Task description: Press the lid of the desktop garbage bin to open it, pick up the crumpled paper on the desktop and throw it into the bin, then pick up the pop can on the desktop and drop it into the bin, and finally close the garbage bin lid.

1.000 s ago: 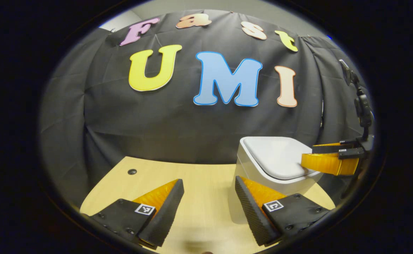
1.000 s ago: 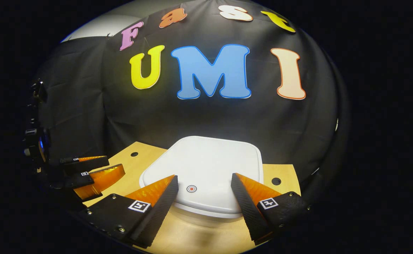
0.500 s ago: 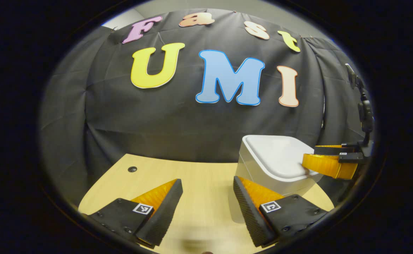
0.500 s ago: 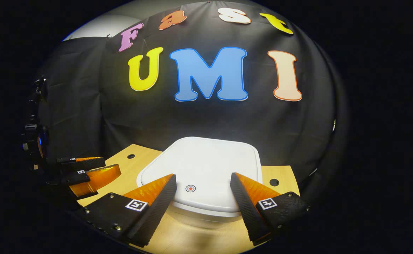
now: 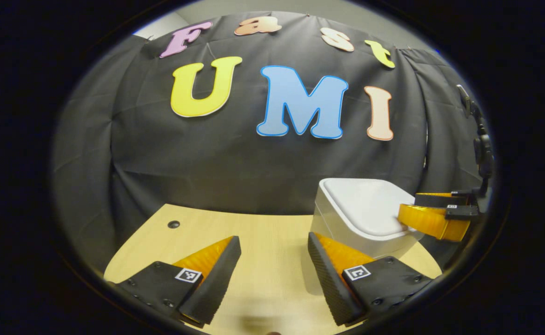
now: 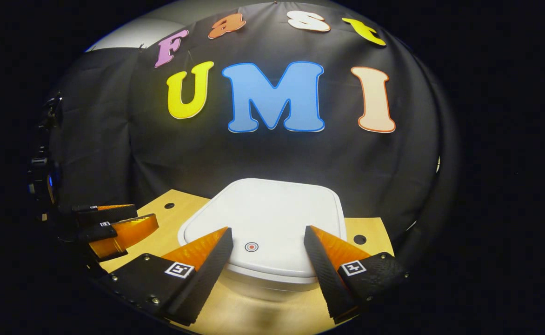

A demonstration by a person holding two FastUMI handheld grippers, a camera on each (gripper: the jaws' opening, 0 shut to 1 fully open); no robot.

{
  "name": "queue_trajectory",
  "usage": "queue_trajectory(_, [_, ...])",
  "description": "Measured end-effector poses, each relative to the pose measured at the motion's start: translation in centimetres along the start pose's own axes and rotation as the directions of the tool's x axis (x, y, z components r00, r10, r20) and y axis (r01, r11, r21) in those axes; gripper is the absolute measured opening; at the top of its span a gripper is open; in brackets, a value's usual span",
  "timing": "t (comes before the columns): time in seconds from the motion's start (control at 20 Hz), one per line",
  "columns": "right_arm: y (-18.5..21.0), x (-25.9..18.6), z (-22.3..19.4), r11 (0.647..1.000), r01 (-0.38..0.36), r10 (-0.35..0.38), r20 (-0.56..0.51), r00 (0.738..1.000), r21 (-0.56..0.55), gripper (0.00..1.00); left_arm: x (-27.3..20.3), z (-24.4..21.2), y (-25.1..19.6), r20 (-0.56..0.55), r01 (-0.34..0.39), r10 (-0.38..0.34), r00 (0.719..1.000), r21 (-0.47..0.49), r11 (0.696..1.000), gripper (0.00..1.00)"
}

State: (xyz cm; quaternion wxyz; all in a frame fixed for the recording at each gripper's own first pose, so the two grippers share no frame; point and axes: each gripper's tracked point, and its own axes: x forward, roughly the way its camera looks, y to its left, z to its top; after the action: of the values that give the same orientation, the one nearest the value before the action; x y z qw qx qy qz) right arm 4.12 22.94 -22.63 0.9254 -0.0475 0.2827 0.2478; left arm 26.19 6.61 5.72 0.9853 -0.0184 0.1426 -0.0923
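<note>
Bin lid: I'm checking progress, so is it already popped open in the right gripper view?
No, the white lid lies flat and closed on the bin, between the right gripper's spread fingers.

My left gripper [image 5: 272, 253] hangs low with its jaws wide apart, nothing between them, fingers level and pointing ahead. My right gripper [image 6: 268, 244] is also spread wide with nothing gripped, its fingertips [image 6: 223, 235] reaching forward at an even height. From the left gripper view, my right gripper [image 5: 433, 214] sits off at the right edge, fingers aimed leftward. From the right gripper view, my left gripper [image 6: 114, 223] shows at the far left, fingers pointing rightward, one above the other.
</note>
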Motion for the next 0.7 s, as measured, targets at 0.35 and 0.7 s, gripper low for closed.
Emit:
queue_trajectory(0.35, [0.1, -0.5, 0.4, 1.0, 0.006, -0.006, 0.031, 1.0, -0.002, 0.98, -0.2, 0.6, -0.2, 0.012, 0.005, -0.005, 1.0, 0.024, 1.0, 0.96])
queue_trajectory(0.7, [0.0, -0.6, 0.1, 1.0, 0.02, -0.02, 0.047, 0.999, -0.002, 0.97, -0.4, 1.4, -0.3, 0.026, 0.008, -0.009, 1.0, 0.038, 0.999, 0.95])
